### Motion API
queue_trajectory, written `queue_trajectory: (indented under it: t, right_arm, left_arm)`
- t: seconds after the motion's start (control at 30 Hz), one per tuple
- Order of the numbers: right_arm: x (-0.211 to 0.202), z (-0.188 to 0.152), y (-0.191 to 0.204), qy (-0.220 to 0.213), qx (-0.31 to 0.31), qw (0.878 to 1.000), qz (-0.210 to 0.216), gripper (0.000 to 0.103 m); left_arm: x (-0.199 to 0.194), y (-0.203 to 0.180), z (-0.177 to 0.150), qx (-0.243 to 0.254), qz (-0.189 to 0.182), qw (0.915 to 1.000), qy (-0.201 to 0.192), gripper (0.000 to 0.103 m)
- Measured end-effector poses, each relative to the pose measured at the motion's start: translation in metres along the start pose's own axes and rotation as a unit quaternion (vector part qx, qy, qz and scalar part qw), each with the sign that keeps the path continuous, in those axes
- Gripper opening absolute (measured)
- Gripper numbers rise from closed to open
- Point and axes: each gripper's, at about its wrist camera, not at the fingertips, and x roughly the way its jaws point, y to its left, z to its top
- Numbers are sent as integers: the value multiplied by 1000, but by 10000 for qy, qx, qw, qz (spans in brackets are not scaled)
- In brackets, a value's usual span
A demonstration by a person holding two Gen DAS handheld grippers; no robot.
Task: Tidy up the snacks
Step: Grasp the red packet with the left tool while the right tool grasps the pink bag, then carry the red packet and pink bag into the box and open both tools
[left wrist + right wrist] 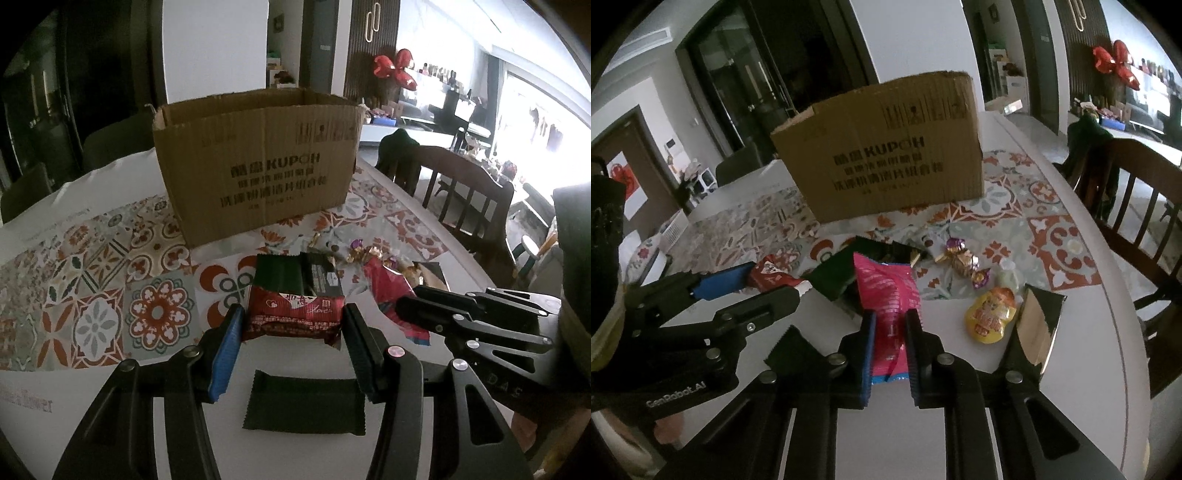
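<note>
Pink crinkled packet (886,306) pinched upright in right tool (889,354).

A red snack packet (293,319) sat low at frame centre, lengthwise across, above a dark green packet (304,404). A pink packet (886,295) stood upright mid-frame. Foil candies (964,260) and a yellow pouch (991,315) lay right of it. The open cardboard box (258,162) stood behind, upper centre.
</note>
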Motion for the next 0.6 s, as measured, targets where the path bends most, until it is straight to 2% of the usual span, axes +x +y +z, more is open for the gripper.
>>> queue_trajectory:
  t: [0.6]
  right_arm:
    - [-29,36,11,-732,-100,9973,52,13]
  left_arm:
    - [-27,5,40,-29,101,9982,-587,53]
